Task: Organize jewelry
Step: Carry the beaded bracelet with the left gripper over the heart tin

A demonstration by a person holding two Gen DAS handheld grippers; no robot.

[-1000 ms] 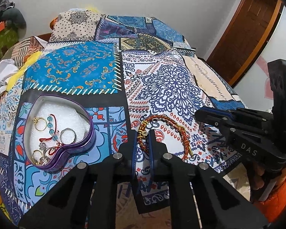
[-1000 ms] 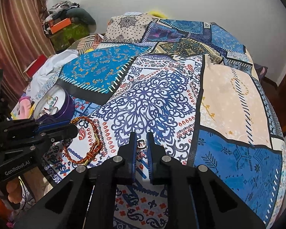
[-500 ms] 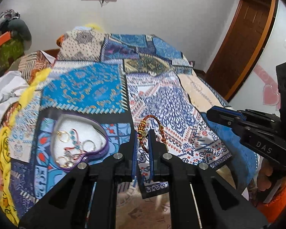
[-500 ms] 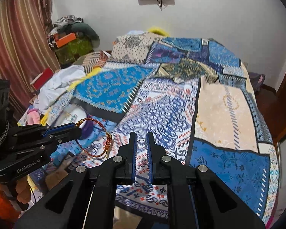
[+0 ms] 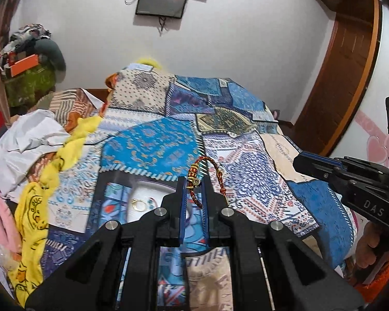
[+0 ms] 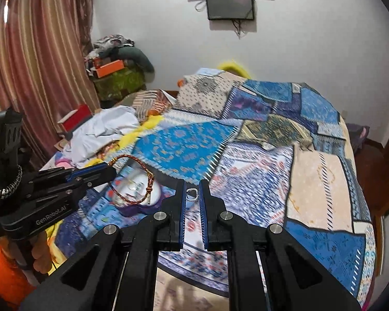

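Note:
My left gripper is shut on a red and gold braided bracelet, lifted well above the bed; the loop hangs from its tips and also shows in the right wrist view. My right gripper is shut on a small silver ring, also held in the air. The purple heart-shaped jewelry box, white inside with rings and bracelets, lies on the bedspread below the left gripper; in the left wrist view only part of its white inside shows, mostly hidden by my fingers.
The patchwork bedspread covers the bed. White and yellow clothes pile along its left side. A curtain hangs at left, a wooden door stands at right, and a wall screen is behind.
Both grippers have risen high off the bedspread and tilted up, carrying the bracelet and the ring. The left gripper now hangs over the heart box.

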